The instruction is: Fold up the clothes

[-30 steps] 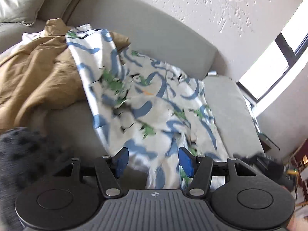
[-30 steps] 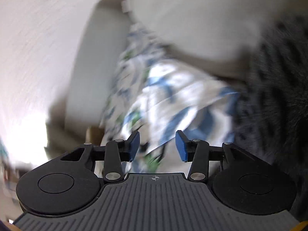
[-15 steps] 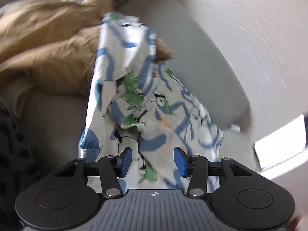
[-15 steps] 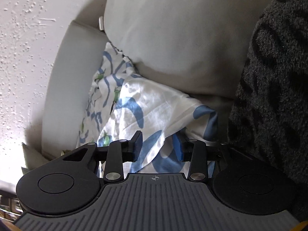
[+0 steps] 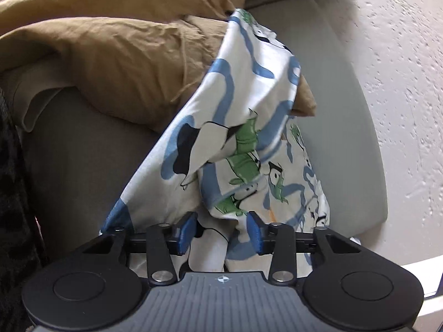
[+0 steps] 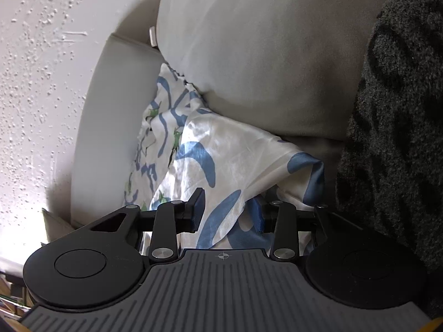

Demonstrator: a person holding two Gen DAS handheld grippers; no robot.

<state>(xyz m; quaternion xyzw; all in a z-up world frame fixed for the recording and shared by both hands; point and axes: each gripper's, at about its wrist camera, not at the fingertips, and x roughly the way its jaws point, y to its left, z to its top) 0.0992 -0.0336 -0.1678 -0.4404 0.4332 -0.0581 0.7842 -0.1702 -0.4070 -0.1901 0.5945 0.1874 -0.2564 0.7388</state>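
On the grey sofa [image 5: 83, 166], the left gripper [image 5: 218, 231] had just been closing, part-open around the printed cloth [image 5: 221, 144] toward twelve o'clock; the right gripper [image 6: 229, 211] straddled its corner, part-open. Pinching both before folding seemingly came next.

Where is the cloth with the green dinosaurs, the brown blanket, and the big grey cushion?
dinosaur-print cloth [image 5: 235, 149], left wrist view, on a green dinosaur at its middle fold.
brown blanket [image 5: 119, 55], left wrist view, on its wrinkled top.
grey cushion [image 6: 263, 49], right wrist view, on its smooth front face.
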